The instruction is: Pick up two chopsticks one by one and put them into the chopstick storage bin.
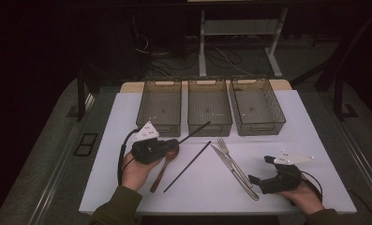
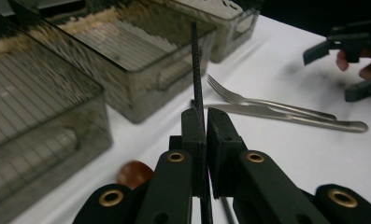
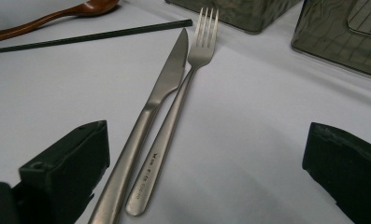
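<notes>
Chopstick (image 2: 196, 70) clamped between left gripper (image 2: 205, 116) jaws, jutting past their tips | looks light, stiff, thin, slick: likely to pivot; grip nearer mid-length | right gripper (image 3: 206, 168) jaws apart, straddling knife (image 3: 146, 116) and fork (image 3: 181, 102) handles

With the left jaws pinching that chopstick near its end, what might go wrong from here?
1. The left gripper holds the thin black chopstick near one end, so the long free length may swing or slip.
2. Its far tip sits close to the middle translucent grey bin and may catch the rim.
3. The brown wooden spoon lies right beside the gripper and may get nudged.
</notes>
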### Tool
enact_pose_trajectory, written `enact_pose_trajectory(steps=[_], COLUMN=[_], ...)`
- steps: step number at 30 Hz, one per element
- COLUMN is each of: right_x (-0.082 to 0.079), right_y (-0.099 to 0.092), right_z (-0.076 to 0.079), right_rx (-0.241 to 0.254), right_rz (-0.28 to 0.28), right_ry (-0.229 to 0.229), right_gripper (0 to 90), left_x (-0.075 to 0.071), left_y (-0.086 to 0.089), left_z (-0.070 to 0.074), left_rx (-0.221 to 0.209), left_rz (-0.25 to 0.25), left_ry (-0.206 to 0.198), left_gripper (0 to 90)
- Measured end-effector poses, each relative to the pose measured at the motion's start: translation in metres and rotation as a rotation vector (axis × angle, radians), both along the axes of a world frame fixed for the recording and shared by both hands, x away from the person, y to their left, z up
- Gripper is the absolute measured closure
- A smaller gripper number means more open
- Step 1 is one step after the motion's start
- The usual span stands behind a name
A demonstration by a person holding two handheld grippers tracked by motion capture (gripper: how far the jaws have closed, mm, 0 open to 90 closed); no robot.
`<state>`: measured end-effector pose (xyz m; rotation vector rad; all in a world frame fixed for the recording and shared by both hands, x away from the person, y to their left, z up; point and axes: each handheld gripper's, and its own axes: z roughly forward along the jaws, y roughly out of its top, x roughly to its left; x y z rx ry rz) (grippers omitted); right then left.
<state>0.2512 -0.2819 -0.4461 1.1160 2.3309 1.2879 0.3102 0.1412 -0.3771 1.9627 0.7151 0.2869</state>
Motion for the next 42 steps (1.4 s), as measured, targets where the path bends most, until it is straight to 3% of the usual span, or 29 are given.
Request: enact_pose_trajectory(steps=[8,13,14,15,21,24,34,39,42], right_x=[0.0,0.001,-0.001,0.0,0.0,0.0,0.0,0.0,0.0], right_y=[-0.001,-0.001,-0.001,-0.001,-0.001,-0.002,-0.003,-0.005,-0.005], right_z=[0.0,0.0,0.0,0.0,0.0,0.0,0.001,0.001,0.001], right_rx=[-0.003,-0.008,-0.001,-0.003,-0.003,0.002,0.007,0.01,0.011], right_rz=[-0.002,0.0,-0.007,-0.006,-0.002,-0.004,-0.008,-0.009,-0.01], right_ry=[0.001,-0.016,0.012,0.006,0.0,-0.002,-0.002,-0.006,-0.007], right_gripper=[0.2,0.2,0.2,0.2,0.2,0.2,0.2,0.2,0.2], left_x=[0.028,0.049,0.053,0.056,0.078,0.091,0.128,0.137,0.141], left_y=[0.005,0.007,0.008,0.008,0.011,0.016,0.032,0.038,0.038], left_z=[0.017,0.024,0.025,0.026,0.031,0.032,0.025,0.016,0.01], left_rx=[-0.006,0.003,0.003,0.003,0.035,0.05,0.114,0.133,0.165], left_rz=[0.024,0.046,0.05,0.057,0.095,0.139,0.282,0.342,0.357], left_ry=[-0.021,-0.011,-0.009,-0.011,-0.017,-0.019,0.032,0.063,0.092], left_gripper=[85.5,85.6,85.5,85.5,85.5,85.5,85.5,85.5,85.5])
